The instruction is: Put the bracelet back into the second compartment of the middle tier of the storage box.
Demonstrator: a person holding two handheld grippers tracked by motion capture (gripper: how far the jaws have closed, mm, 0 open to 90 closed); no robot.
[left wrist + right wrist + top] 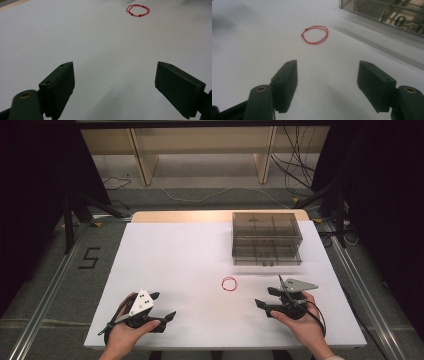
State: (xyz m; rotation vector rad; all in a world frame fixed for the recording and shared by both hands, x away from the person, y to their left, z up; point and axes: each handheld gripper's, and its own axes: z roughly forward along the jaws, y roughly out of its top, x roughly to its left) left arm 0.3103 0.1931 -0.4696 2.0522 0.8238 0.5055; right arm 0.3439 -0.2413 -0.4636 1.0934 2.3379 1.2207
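White desk (190,265) carries a red string loop (229,283) mid-surface, before the drawer box (266,239) near the far right corner; left hand-held gripper (162,307) and right hand-held gripper (266,297) rest released at the near edge.

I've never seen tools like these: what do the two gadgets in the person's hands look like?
Each hand holds a black two-jaw gripper: left gripper, right gripper. The jaws are flat, blocky black pads. A grey three-cornered plate tops each, the left with dark dots. Black cables trail back. No sleeves visible.
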